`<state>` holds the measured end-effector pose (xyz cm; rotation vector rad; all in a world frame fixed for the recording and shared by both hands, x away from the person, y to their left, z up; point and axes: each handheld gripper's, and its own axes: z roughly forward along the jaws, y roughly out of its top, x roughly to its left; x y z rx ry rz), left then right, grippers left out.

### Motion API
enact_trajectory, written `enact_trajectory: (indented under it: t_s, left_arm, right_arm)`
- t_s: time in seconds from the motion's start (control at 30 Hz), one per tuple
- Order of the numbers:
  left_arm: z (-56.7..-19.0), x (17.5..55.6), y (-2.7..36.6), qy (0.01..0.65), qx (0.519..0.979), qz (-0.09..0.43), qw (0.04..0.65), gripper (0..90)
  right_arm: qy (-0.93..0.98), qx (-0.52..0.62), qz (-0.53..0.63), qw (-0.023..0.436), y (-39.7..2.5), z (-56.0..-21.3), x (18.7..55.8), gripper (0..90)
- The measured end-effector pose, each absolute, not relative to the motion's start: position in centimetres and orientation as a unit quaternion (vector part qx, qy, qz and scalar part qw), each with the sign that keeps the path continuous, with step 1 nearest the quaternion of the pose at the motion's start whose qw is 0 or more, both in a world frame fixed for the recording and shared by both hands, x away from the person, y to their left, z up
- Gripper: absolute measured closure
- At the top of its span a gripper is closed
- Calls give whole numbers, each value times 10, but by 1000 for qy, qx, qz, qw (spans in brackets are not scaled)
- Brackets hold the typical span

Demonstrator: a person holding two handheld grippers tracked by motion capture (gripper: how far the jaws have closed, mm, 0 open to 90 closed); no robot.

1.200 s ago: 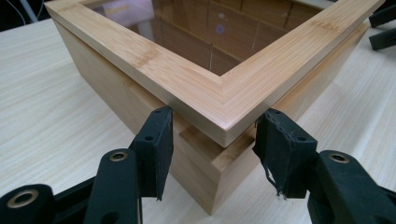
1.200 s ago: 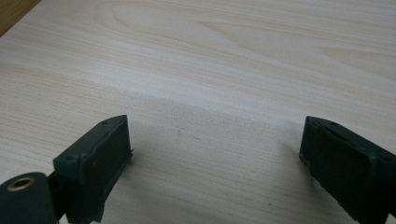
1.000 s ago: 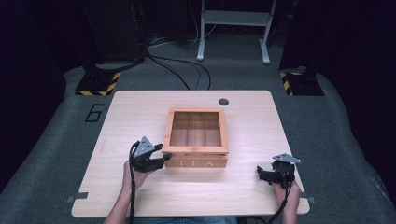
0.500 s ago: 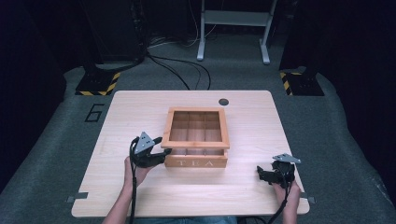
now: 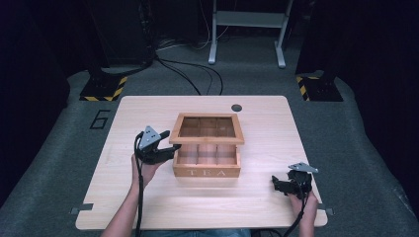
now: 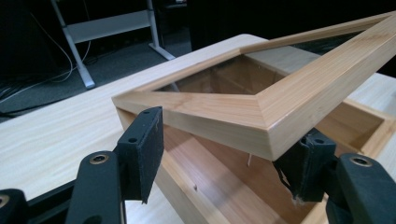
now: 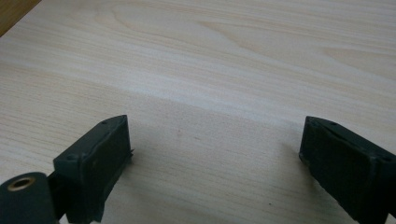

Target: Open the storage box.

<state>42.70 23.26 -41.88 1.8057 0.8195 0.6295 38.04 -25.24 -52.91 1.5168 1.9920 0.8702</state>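
Looking along my left claw (image 6: pixel 224 154), I see its two jaws spread wide, one on each side of the near corner of the lid (image 6: pixel 261 112) — the corner sits between them, and I cannot tell if the pads touch the wood. This glass-paned lid is tilted up over the tea box (image 5: pixel 206 160), which stands just ahead of the claw on the bench (image 5: pixel 257 202). My right claw (image 5: pixel 280 184) rests low over bare wood well to the right of the box, jaws wide apart, holding nothing.
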Motion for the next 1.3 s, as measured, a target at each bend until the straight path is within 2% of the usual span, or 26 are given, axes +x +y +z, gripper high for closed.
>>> enact_trajectory:
  t_s: [0.23,0.6,0.9,1.3]
  left_arm:
    - [-409,439,230,344,743,265,510,383]
    - [-396,445,229,342,733,281,516,511]
    - [-386,450,226,340,732,303,507,545]
    - [-372,461,228,340,742,292,499,569]
  right_arm:
    - [729,555,318,243,-252,-529,380,83]
    - [728,556,320,243,-252,-529,381,84]
    - [726,559,319,241,-252,-529,380,84]
    - [726,559,319,242,-252,-529,380,84]
